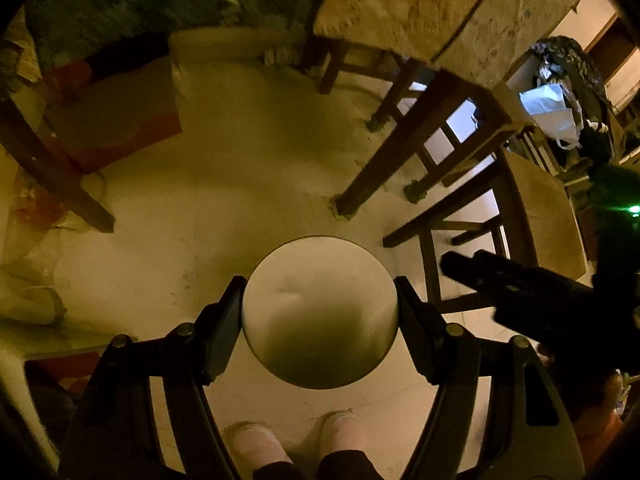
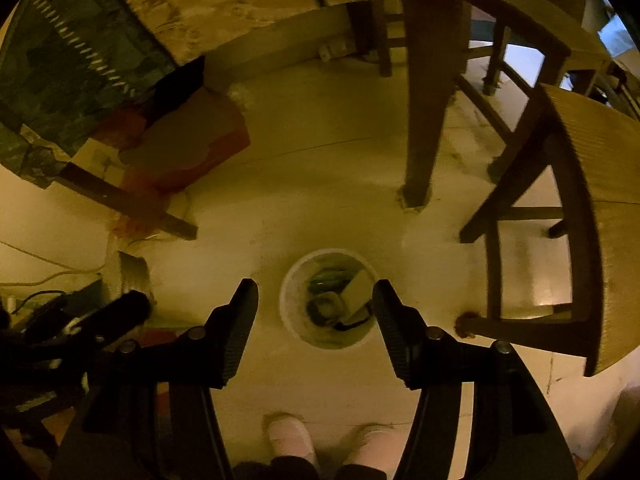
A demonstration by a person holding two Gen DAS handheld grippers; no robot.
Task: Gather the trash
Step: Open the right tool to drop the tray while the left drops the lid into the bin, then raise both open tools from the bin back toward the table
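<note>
White round lid [image 1: 320, 312] clamped in left gripper [image 1: 320, 300] | right gripper [image 2: 316, 300] apart, empty (above trash-filled bin [image 2: 292, 320]) | pale floor [image 1: 224, 208]

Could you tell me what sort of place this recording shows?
Probably a home dining area: a table with a patterned cloth, wooden chairs around it, and a small bin on the pale floor.

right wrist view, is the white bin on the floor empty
No, the white bin below the open right hand-held gripper already holds several pieces of trash, including a pale box and something green.
</note>
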